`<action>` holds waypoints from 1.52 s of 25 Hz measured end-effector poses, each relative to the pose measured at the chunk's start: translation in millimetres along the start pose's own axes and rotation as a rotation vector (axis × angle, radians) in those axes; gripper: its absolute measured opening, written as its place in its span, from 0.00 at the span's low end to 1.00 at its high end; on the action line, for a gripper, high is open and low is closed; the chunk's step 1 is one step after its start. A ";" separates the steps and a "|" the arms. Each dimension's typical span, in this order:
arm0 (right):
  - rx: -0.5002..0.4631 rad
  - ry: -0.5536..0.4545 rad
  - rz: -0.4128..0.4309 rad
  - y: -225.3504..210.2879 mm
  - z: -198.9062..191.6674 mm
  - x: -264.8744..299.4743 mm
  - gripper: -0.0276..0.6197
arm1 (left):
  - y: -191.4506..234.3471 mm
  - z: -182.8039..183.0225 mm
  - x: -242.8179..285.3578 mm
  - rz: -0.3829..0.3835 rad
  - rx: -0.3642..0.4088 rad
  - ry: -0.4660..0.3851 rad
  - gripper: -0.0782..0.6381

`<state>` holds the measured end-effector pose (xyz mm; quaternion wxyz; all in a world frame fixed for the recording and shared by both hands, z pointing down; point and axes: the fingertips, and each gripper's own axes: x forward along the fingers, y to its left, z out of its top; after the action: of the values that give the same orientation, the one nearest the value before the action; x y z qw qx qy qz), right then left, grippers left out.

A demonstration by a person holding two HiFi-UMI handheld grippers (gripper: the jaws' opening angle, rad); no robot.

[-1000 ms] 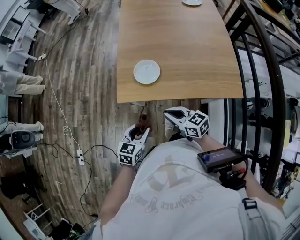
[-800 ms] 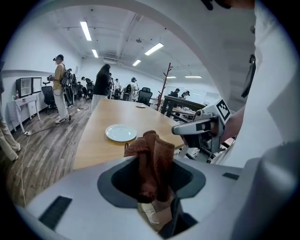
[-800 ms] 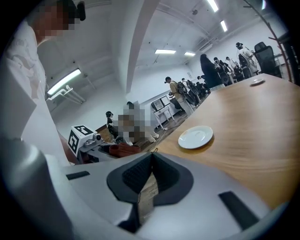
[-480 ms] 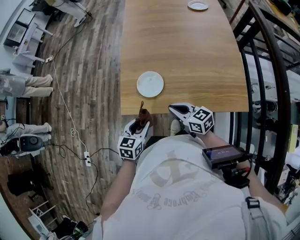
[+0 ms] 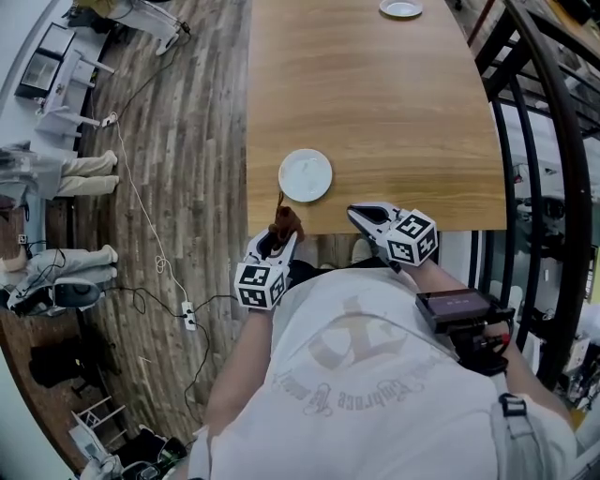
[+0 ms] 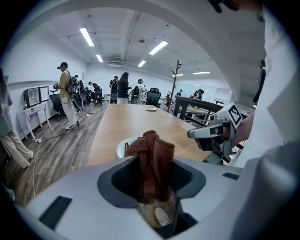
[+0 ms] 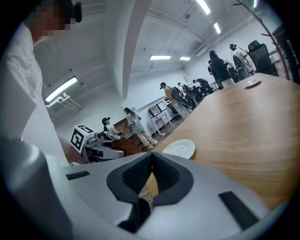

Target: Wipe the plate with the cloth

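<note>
Progress on the wipe is nil, as far as we can judge.

From the head view, we see the plate (image 5: 306,175) lying bare near the edge of the table (image 5: 375,112) closest to us. The cloth (image 5: 285,223) is off it, just short of that edge. Our left gripper (image 5: 279,236) holds the cloth, which sticks up bunched from its tips, and the plate sits just ahead and slightly right of it. Our right gripper (image 5: 364,215) hovers at the table edge, right of the plate and apart from it. A second plate (image 5: 401,8) rests at the far end.

In the left gripper view, we find the jaws clamped on the brown cloth (image 6: 152,159), which stands in folds between them. The plate (image 6: 123,146) peeks out just behind it on the tabletop, and the two do not touch.

In the right gripper view, the jaws meet with nothing between them. The plate (image 7: 179,148) lies ahead and a little right on the wood, apart from the tips.

The whole wipe is left. We judge the cloth must go forward and down onto the plate.
</note>
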<state>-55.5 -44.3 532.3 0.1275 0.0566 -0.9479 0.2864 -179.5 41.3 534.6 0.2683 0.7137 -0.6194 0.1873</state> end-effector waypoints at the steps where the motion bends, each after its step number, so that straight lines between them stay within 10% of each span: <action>1: 0.004 -0.007 -0.007 -3.9 2.2 -1.8 0.06 | 0.7 1.6 1.4 0.004 0.003 0.001 0.35; 10: 0.039 -0.051 -0.050 -17.3 11.6 -1.2 0.06 | 14.7 11.7 4.5 0.020 0.019 0.017 0.34; 18: 0.050 -0.040 -0.059 -17.8 9.1 6.6 0.06 | 46.5 19.2 20.6 0.035 -0.132 -0.010 0.34; 38: 0.139 -0.065 -0.163 -56.6 8.9 7.9 0.06 | 107.7 52.6 145.0 -0.017 0.118 0.196 0.34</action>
<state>-54.8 -96.5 557.3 0.1152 0.1515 -0.9217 0.3380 -265.4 -114.2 596.5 0.2866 0.7117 -0.5719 0.2902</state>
